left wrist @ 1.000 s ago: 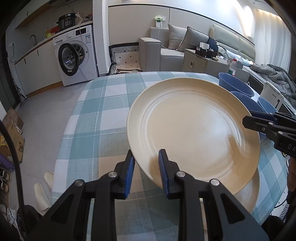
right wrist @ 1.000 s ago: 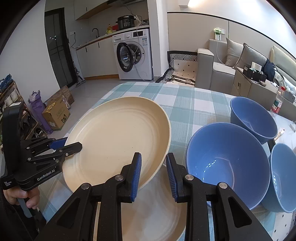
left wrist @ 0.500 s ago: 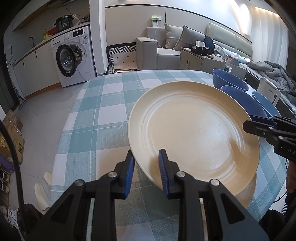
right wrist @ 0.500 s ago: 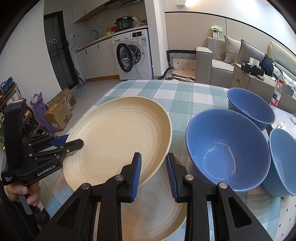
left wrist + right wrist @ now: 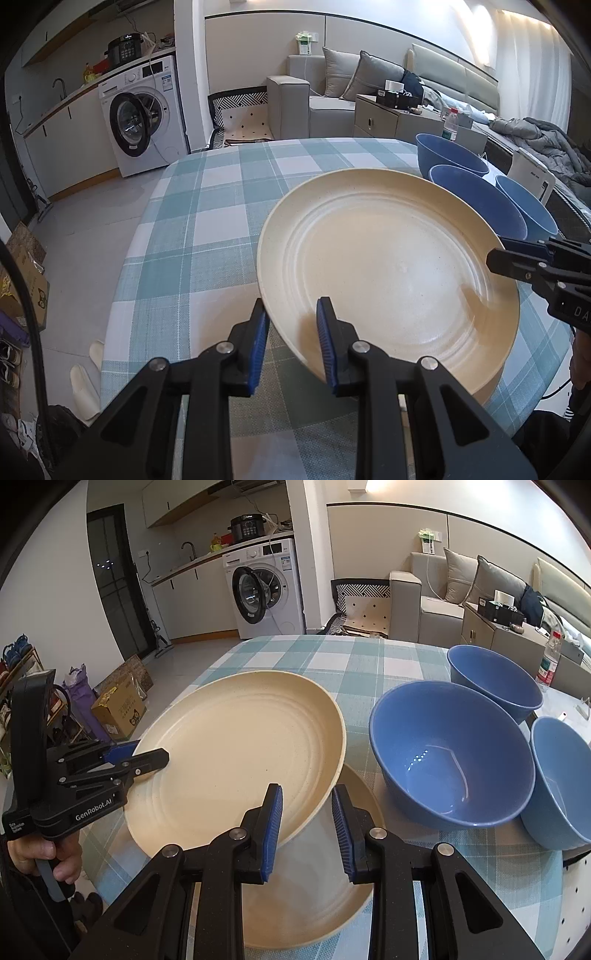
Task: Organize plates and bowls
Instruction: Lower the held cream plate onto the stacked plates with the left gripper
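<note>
A large cream plate hangs tilted above the checked tablecloth, gripped on two sides. My left gripper is shut on its near rim in the left wrist view. My right gripper is shut on the opposite rim, and it also shows in the left wrist view as the right gripper. A second cream plate lies flat on the cloth just under the held one. Three blue bowls stand to the right: a big one, one behind it, and a lighter one.
The round table has a teal and white checked cloth, bare on its far and left parts. A white perforated board lies at the table's right edge. A washing machine, a sofa and a cabinet stand beyond the table. A hand grips the left tool's handle.
Both grippers and the held plate have drifted back toward the table's near side, so the bowls and far edge sit higher in the pictures. Both grips look unchanged.
</note>
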Demonstrator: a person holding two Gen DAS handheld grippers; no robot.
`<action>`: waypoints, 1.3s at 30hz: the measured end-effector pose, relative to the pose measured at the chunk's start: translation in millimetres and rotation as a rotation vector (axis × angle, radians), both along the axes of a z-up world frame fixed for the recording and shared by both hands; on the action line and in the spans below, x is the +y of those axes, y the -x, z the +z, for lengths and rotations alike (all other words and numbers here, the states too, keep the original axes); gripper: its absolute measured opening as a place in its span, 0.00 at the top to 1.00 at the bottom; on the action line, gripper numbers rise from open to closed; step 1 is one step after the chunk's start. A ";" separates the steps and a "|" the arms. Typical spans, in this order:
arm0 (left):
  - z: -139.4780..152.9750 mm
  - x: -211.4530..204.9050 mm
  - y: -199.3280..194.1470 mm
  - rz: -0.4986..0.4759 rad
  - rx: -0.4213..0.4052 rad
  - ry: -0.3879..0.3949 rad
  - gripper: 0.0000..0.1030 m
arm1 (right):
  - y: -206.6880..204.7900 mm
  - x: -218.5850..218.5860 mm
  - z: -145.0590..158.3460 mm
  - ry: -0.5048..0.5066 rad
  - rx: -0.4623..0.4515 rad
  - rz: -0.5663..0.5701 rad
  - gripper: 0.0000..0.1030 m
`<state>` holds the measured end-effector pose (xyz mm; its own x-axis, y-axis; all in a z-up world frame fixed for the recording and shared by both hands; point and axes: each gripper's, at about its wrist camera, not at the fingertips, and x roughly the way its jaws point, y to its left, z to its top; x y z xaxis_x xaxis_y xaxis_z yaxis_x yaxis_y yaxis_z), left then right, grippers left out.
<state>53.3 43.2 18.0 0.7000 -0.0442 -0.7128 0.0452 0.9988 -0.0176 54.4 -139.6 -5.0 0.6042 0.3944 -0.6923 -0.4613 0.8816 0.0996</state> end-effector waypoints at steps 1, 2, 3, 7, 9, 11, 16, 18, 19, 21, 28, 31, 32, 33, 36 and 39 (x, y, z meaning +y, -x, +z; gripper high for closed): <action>0.4 -1.4 0.9 -0.005 -0.001 -0.002 0.76 | 1.8 -1.8 0.1 -0.002 -0.001 -0.003 0.73; 0.8 -2.9 1.9 -0.009 -0.002 -0.003 0.76 | 3.3 -3.0 0.1 -0.002 0.000 -0.005 0.73; 1.0 -3.9 2.7 -0.012 -0.003 -0.003 0.76 | 4.0 -4.8 0.0 -0.003 0.000 -0.008 0.73; 1.2 -9.0 4.8 -0.025 -0.004 -0.007 0.76 | 8.7 -10.8 0.0 -0.006 0.002 -0.018 0.73; 0.4 -10.6 4.9 -0.027 -0.001 -0.007 0.76 | 10.1 -12.7 -0.9 -0.010 0.003 -0.023 0.73; -1.7 -12.8 5.3 -0.031 0.005 -0.010 0.76 | 12.3 -14.2 -1.5 -0.008 0.003 -0.025 0.73; -9.4 -15.0 7.4 -0.035 0.026 -0.008 0.76 | 16.4 -16.1 -9.1 -0.009 0.021 -0.028 0.73; -12.2 -15.6 8.1 -0.036 0.035 -0.009 0.76 | 17.9 -16.9 -13.1 -0.011 0.030 -0.028 0.73; -13.3 -16.3 8.8 -0.037 0.038 -0.009 0.76 | 18.4 -17.2 -15.0 -0.010 0.034 -0.028 0.73; -15.6 -17.6 8.8 -0.039 0.043 -0.011 0.76 | 20.7 -18.3 -17.7 -0.010 0.039 -0.030 0.73; -19.0 -24.9 8.7 -0.055 0.051 -0.019 0.76 | 26.8 -26.1 -22.5 -0.011 0.047 -0.045 0.73; -21.3 -27.6 7.9 -0.064 0.060 -0.024 0.76 | 28.4 -27.9 -24.3 -0.009 0.048 -0.049 0.73; -21.7 -28.7 7.8 -0.066 0.061 -0.027 0.76 | 28.7 -28.4 -25.4 -0.008 0.051 -0.051 0.73; -22.3 -28.8 7.0 -0.069 0.063 -0.030 0.76 | 29.3 -29.0 -26.6 -0.008 0.054 -0.052 0.73; -24.2 -31.7 6.8 -0.079 0.072 -0.043 0.76 | 29.9 -30.3 -29.3 -0.004 0.062 -0.055 0.73; -25.8 -34.4 6.7 -0.088 0.076 -0.048 0.76 | 29.7 -32.4 -30.8 0.000 0.067 -0.059 0.73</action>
